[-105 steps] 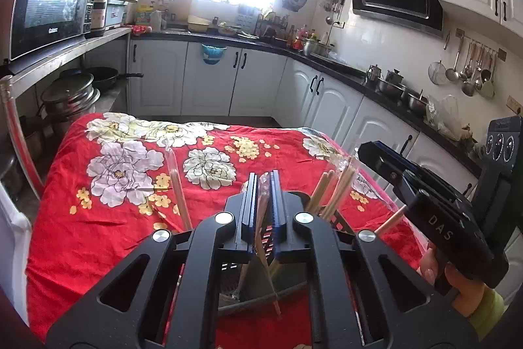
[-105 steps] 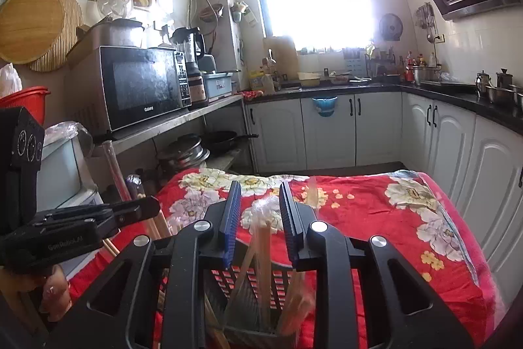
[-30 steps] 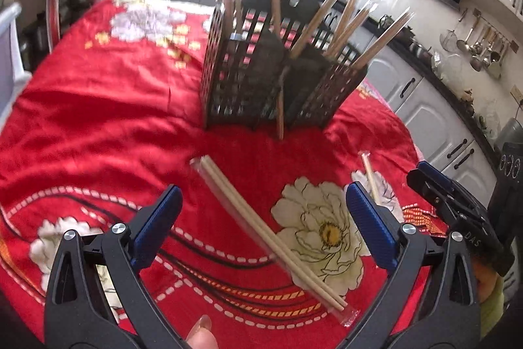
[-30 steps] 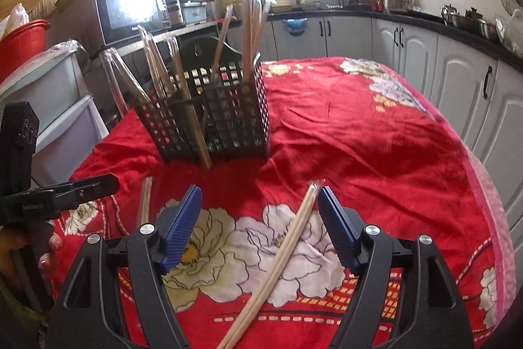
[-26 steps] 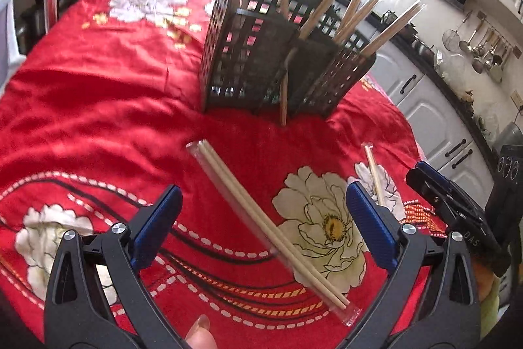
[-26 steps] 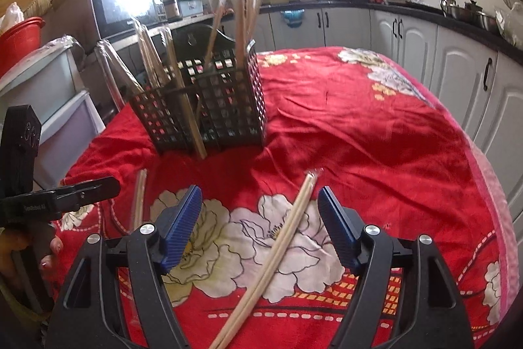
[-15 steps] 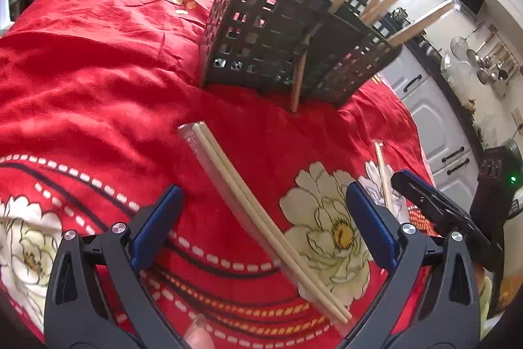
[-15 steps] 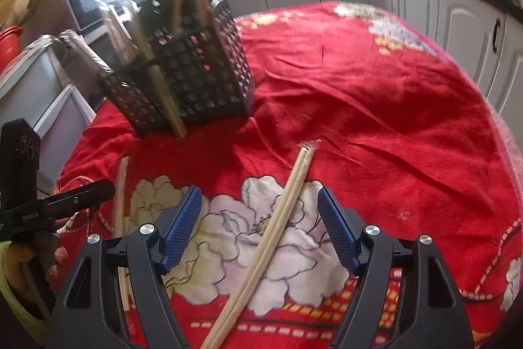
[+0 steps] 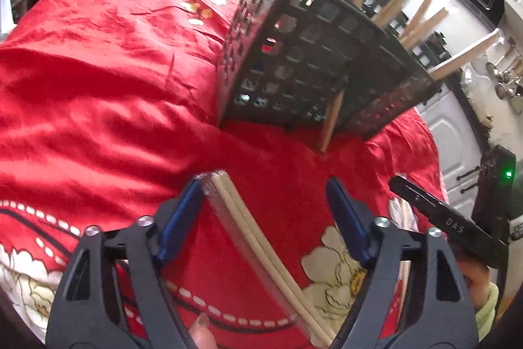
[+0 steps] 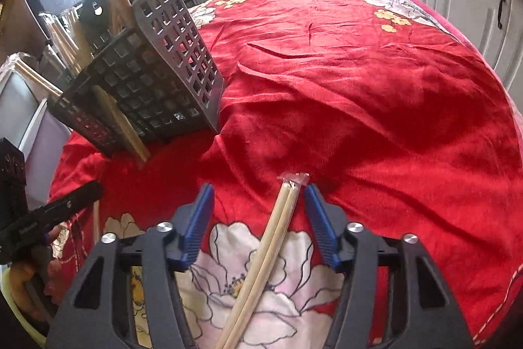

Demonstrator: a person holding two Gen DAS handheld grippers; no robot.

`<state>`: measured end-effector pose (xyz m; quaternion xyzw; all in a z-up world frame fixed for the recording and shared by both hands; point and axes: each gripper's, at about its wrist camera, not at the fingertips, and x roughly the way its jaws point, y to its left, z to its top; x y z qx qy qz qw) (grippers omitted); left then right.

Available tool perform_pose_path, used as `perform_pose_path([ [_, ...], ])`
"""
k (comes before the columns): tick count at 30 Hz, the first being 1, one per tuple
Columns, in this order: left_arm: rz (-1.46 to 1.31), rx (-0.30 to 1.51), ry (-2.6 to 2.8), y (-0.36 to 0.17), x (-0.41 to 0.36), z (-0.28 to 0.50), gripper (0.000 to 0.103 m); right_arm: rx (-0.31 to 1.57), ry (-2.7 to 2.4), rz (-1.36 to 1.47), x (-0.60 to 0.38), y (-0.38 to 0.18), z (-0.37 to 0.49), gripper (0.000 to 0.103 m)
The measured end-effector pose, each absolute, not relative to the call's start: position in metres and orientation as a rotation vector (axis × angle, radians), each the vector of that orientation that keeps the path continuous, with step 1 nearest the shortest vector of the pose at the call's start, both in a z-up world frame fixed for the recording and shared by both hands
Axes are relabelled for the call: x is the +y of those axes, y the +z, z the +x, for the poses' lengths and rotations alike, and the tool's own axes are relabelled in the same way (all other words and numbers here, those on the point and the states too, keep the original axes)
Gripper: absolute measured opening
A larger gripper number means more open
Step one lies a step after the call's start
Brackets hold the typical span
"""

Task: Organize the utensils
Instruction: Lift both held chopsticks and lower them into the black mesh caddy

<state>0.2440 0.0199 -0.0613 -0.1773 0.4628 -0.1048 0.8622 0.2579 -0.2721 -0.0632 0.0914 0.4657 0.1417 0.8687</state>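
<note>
Your left tool (image 9: 264, 211) and right tool (image 10: 260, 215) both gape, each straddling one wrapped chopstick pair (image 9: 258, 237) (image 10: 274, 234) lying on the red-clothed counter (image 10: 376, 87) before one black basket (image 9: 313, 67).

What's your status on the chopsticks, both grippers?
Left gripper open, straddling a wrapped chopstick pair on the cloth. Right gripper open over its own wrapped pair. Black basket ahead, already holding chopsticks. Nothing blocking.
</note>
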Motion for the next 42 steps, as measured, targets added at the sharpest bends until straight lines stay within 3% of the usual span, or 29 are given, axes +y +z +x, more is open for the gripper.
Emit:
perform_pose_path([
  [1, -0.361, 0.969, -0.211, -0.06, 0.02, 0.246, 0.06, 0.974, 0.29, 0.187, -0.272, -0.064, 0.259, 0.047],
  [7, -0.314, 0.957, -0.137, -0.059, 0.028, 0.254, 0.022, 0.97, 0.27, 0.171, -0.275, -0.064, 0.267, 0.012],
  [11, -0.378, 0.957, -0.174, -0.058, 0.039, 0.257, 0.004, 0.966, 0.322, 0.225, -0.277, -0.061, 0.268, 0.008],
  [42, -0.216, 0.498, -0.396, 0.142, 0.02, 0.188, 0.0, 0.435, 0.551, 0.031, -0.211, 0.111, 0.171, 0.006],
])
